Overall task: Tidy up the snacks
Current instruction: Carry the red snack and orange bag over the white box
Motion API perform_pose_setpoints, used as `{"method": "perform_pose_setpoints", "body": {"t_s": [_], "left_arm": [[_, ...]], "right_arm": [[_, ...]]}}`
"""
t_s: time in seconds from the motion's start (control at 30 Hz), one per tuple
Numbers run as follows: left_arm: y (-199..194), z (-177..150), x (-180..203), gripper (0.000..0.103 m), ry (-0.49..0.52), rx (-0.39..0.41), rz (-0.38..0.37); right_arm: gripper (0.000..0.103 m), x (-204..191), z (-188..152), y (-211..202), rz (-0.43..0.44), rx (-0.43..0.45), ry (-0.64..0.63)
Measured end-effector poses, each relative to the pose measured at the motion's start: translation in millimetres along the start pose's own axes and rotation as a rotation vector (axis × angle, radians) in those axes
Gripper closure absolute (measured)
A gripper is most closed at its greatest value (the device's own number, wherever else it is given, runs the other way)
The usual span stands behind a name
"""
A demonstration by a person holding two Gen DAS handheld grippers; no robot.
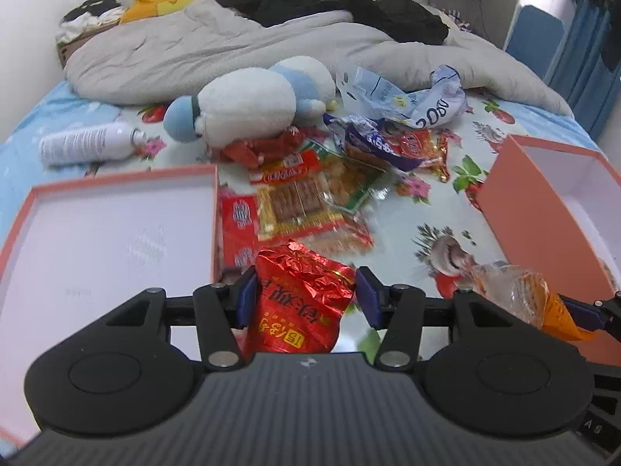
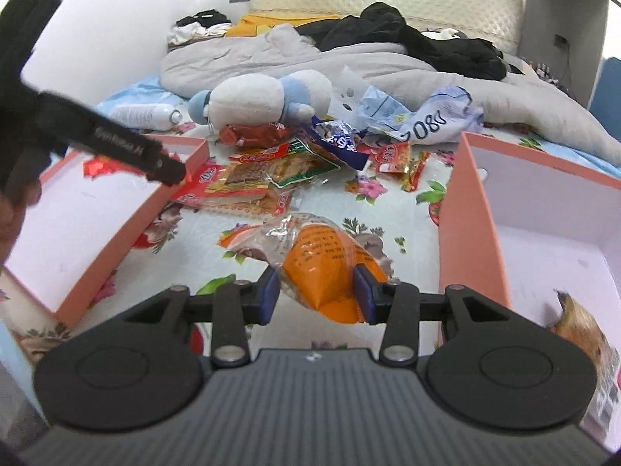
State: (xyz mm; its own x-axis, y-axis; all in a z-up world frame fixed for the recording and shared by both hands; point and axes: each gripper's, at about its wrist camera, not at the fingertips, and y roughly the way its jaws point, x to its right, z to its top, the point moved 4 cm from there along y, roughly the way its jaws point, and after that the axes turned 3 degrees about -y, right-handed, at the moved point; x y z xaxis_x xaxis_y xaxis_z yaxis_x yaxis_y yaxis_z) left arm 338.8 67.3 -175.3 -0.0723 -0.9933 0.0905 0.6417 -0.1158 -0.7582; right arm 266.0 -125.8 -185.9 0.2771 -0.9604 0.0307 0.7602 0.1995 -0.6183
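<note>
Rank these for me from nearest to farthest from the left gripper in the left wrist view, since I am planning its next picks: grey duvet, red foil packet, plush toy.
1. red foil packet, between the left gripper jaws.
2. plush toy, mid-bed, behind the snack pile.
3. grey duvet, bunched at the far end.

The left gripper [image 1: 306, 297] clamps a crinkled red foil snack packet [image 1: 300, 303] between its blue pads [image 1: 246, 297], held above the flowered bedsheet [image 1: 392, 229]. To its left lies a shallow pink box lid [image 1: 116, 178] with a white inside; a deeper pink box [image 1: 520, 194] stands at the right. Beyond the packet, a heap of snack packs [image 1: 306, 194] lies between the two boxes. At the right edge, the right gripper [image 1: 594, 316] grips an orange-and-clear packet [image 1: 531, 295]. A plush penguin [image 1: 248, 103] and a white spray can [image 1: 89, 143] lie farther back, before a grey quilt [image 1: 194, 50].
</note>
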Motion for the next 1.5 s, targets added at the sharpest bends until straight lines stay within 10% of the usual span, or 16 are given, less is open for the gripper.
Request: {"method": "perform_pose_setpoints", "body": {"t_s": [0.8,1.5], "left_arm": [[-97,-91,26,0.045,-0.254,0.047,-0.097],[-151,-17,103,0.045,-0.157,0.177,-0.215]], "right_arm": [[0.059,8,-24,-94,0.037,0.058,0.12],[0.059,62,24,-153,-0.072,0.198,0.109]]}}
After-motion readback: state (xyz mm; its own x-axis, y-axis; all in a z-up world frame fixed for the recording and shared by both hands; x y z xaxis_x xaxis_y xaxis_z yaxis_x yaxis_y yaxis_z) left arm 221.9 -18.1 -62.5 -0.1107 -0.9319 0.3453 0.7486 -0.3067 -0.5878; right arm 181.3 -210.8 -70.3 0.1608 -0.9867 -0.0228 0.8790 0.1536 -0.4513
